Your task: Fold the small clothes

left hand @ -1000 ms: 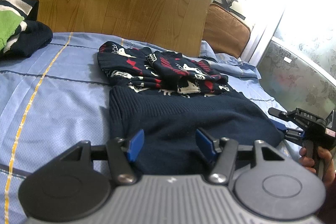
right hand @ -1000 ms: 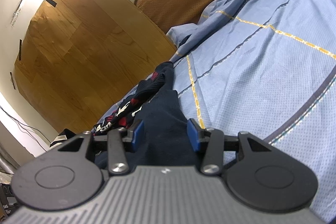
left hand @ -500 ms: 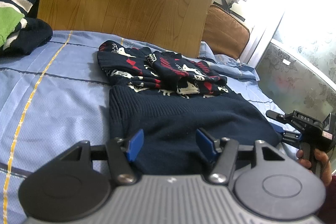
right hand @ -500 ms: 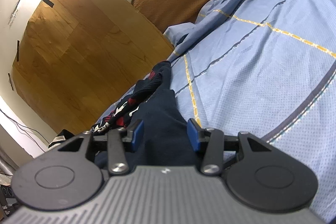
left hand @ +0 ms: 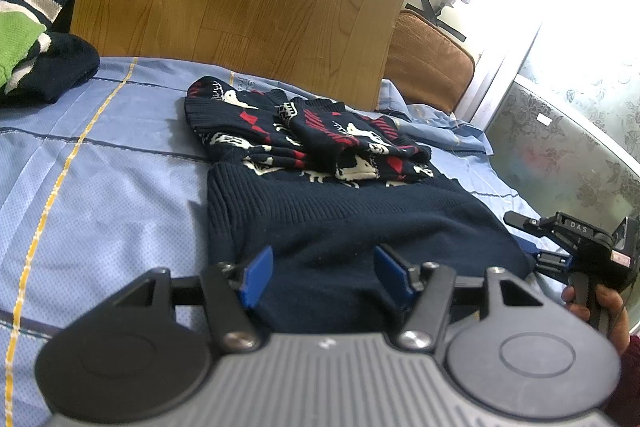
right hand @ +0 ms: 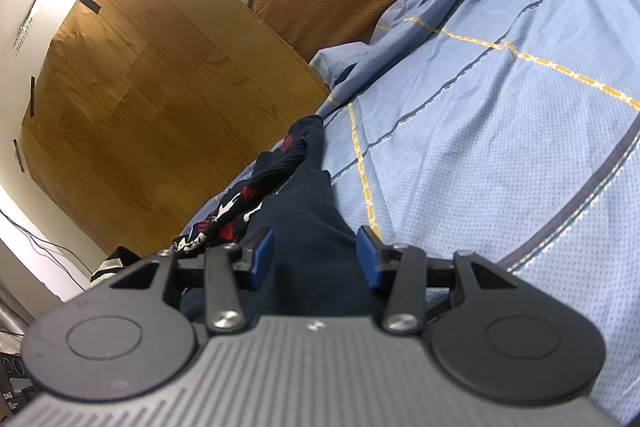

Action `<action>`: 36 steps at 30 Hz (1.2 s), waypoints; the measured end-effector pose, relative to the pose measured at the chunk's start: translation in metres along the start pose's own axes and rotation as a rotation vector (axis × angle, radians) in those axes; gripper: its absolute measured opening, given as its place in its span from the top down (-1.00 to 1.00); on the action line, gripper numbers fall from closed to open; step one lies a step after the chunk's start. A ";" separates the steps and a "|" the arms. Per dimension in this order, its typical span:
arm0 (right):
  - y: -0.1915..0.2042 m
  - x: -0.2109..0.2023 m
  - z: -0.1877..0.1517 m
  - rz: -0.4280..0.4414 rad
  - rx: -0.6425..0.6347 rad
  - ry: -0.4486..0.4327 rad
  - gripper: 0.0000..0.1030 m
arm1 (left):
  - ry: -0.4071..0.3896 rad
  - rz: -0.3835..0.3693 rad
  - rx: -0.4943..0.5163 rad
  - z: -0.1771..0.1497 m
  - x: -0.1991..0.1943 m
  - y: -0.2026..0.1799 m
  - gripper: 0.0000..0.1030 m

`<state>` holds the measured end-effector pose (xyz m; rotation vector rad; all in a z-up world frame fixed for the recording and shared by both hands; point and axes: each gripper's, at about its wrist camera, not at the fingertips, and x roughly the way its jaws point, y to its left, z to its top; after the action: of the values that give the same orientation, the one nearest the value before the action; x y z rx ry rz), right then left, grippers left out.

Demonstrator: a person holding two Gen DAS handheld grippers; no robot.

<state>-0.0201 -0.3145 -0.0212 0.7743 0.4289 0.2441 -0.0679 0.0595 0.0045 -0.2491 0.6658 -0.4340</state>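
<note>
Navy sweater [left hand: 352, 227] flat on blue sheet [left hand: 100, 187]; left tool [left hand: 324, 273], right tool [right hand: 316, 255] both released, over hem

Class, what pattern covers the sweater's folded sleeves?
White animal figures and red shapes on navy, on the sweater; clearest in the left wrist view.

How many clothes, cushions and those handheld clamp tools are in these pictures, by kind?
Navy patterned sweater, laid on the bed: 1
Green and navy clothes pile, pieces unclear: 1
Brown cushion: 1
Handheld grippers: 2, left gripper and right gripper
Total: 5
</note>
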 end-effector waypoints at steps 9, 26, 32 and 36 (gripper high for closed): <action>0.000 0.001 -0.001 -0.004 -0.001 0.000 0.05 | 0.000 -0.001 -0.001 0.000 0.000 0.001 -0.15; 0.001 0.000 -0.001 -0.004 -0.001 0.000 0.05 | -0.002 -0.012 -0.012 -0.001 -0.001 -0.002 -0.16; 0.001 0.000 -0.001 -0.004 -0.001 0.000 0.05 | -0.001 -0.013 -0.012 -0.001 -0.001 -0.001 -0.16; 0.001 0.000 -0.001 -0.004 -0.001 0.000 0.05 | -0.001 -0.013 -0.011 0.000 -0.002 0.000 -0.16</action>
<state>-0.0206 -0.3134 -0.0212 0.7722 0.4306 0.2402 -0.0690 0.0605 0.0051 -0.2646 0.6661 -0.4430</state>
